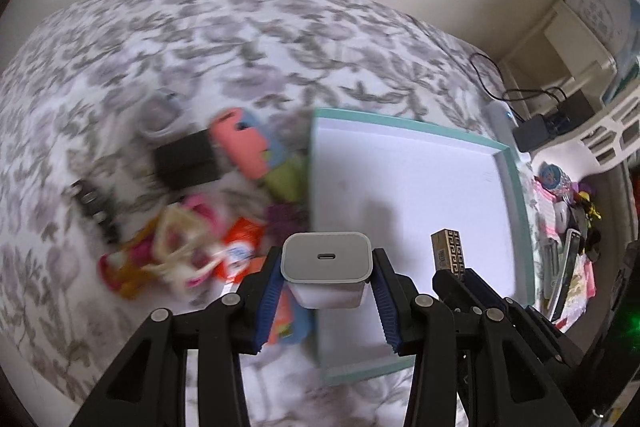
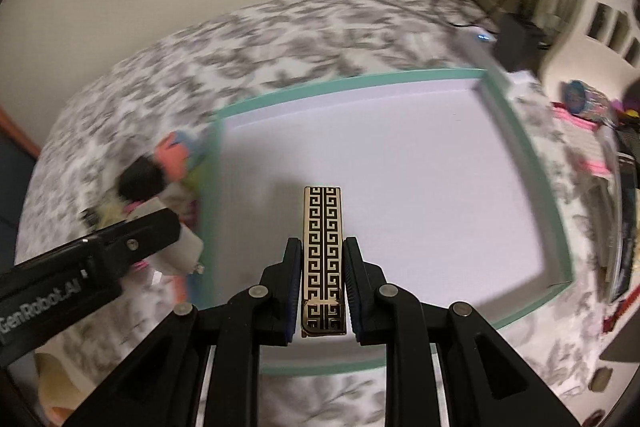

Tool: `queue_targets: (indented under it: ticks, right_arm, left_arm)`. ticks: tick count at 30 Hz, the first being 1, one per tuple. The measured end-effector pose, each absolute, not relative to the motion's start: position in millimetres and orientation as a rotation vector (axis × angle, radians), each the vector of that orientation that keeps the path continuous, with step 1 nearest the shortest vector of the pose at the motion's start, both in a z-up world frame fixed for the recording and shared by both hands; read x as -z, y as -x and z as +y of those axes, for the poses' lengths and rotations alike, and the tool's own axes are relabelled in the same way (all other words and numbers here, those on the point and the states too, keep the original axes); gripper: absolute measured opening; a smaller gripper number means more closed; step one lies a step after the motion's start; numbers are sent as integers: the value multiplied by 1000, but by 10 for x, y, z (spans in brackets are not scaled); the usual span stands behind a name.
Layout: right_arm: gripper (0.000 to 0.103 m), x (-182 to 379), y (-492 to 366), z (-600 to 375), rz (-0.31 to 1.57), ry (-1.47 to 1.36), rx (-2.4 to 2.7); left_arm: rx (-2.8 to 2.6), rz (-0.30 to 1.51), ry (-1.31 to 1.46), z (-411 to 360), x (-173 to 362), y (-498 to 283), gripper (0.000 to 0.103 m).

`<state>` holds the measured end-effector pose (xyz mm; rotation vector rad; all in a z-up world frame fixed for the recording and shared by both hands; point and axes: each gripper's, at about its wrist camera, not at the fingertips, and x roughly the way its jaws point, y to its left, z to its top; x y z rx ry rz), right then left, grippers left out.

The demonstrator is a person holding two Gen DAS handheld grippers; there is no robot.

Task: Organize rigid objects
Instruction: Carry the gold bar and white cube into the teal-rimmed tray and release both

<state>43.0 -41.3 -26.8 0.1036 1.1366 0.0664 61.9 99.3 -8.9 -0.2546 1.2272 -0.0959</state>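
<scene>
A shallow box lid with mint-green walls and a plain white floor lies on a bed covered in a grey leaf-print spread; nothing rests on the floor of the lid. The left claw pinches a white charger cube between its blue ribbed pads, the cube's grey face with a small oval port turned toward the camera, held above the lid's left wall. The right claw is pressed onto a slim gold bar printed with a black Greek-key pattern — glossy, flat-sided, rounded at the near corner — held over the lid's near half. Left of the lid lies a heap of small things, smeared by motion blur: a coral-pink piece, a flat black block, a dark ridged strip, orange and pink shapes whose kinds I cannot tell. At the right edge, black cables and a white lattice basket are cut off by the fisheye rim.
</scene>
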Motion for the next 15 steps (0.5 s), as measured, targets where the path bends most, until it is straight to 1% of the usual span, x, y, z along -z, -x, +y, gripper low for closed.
queue_targets:
  ticks: [7, 15]
  right_arm:
    - [22, 416, -550, -862, 1156, -134, 51]
    - [22, 540, -576, -1061, 1184, -149, 100]
  left_arm:
    - [140, 1261, 209, 576, 278, -808, 46]
    - [159, 1272, 165, 413, 486, -851, 46]
